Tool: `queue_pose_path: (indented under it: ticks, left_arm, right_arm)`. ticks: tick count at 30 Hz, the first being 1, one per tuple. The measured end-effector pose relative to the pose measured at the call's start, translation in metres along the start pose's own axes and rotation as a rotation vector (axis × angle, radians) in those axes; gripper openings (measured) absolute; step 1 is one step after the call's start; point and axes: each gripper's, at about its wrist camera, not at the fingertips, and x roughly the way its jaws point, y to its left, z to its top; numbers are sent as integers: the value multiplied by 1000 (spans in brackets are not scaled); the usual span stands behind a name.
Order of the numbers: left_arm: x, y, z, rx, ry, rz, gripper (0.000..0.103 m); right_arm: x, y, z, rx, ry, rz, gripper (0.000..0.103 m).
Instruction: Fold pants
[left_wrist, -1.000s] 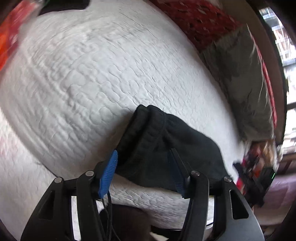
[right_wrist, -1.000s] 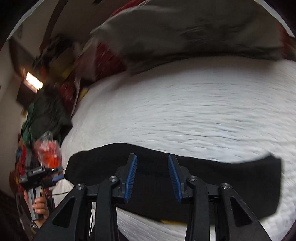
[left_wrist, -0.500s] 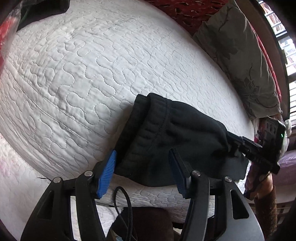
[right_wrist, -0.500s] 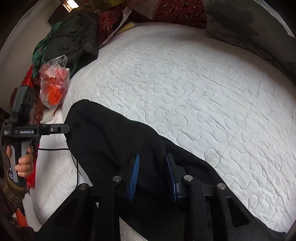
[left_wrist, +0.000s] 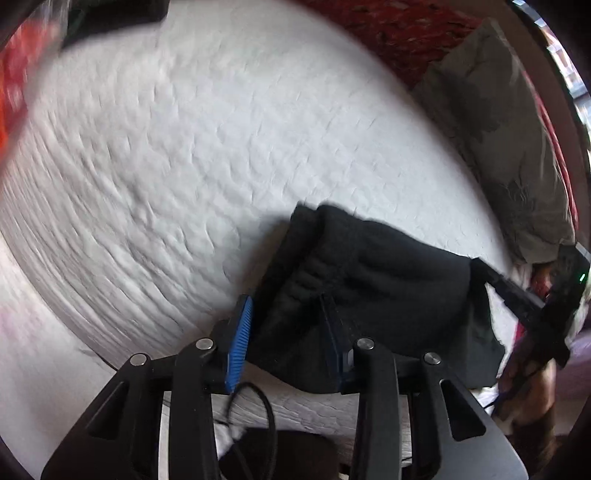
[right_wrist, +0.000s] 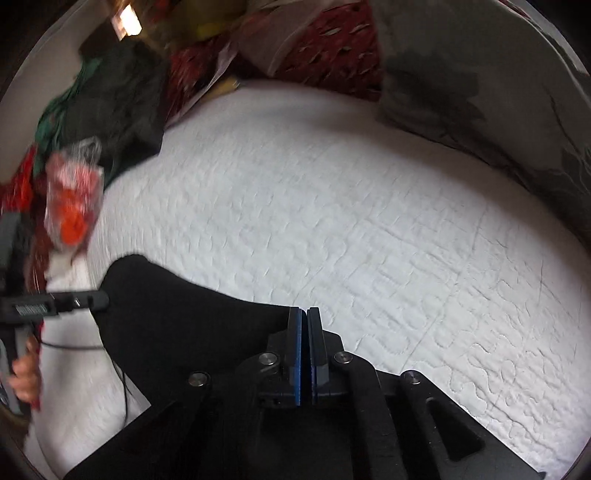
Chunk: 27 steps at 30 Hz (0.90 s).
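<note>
Pinching black pants (right_wrist: 177, 325), right gripper (right_wrist: 304, 317) fingers clenched, left gripper (left_wrist: 288, 325) fingers released, lettering blurred.

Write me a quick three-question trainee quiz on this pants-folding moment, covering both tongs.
1. True or false: the left tongs stand open around the waistband end of the black pants.
2. In the right wrist view, the right tongs are: A) wide open, B) shut at the pants' edge, C) out of view.
3. Fill in: the pants lie on a white quilted ____.

Key: 1 true; 2 B; 3 bedspread.
</note>
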Motion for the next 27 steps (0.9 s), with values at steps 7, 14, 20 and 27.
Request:
queue_pose_path:
  ticks: [7, 14, 20, 27]
  left_arm:
    - [-22, 20, -3, -95, -27, -70, 34]
    - [-55, 42, -31, -183, -50, -160, 45]
    - [-34, -24, -79, -71, 56, -204, 53]
    - [28, -155, -125, 101, 244, -206, 53]
  right_arm:
    - [2, 0, -11, 58, -29, -34, 11]
    - [-80, -45, -55, 304, -147, 88, 25]
    - [-146, -116, -153, 513, -194, 21, 29]
    - [-200, -201, -268, 787, -250, -81, 39]
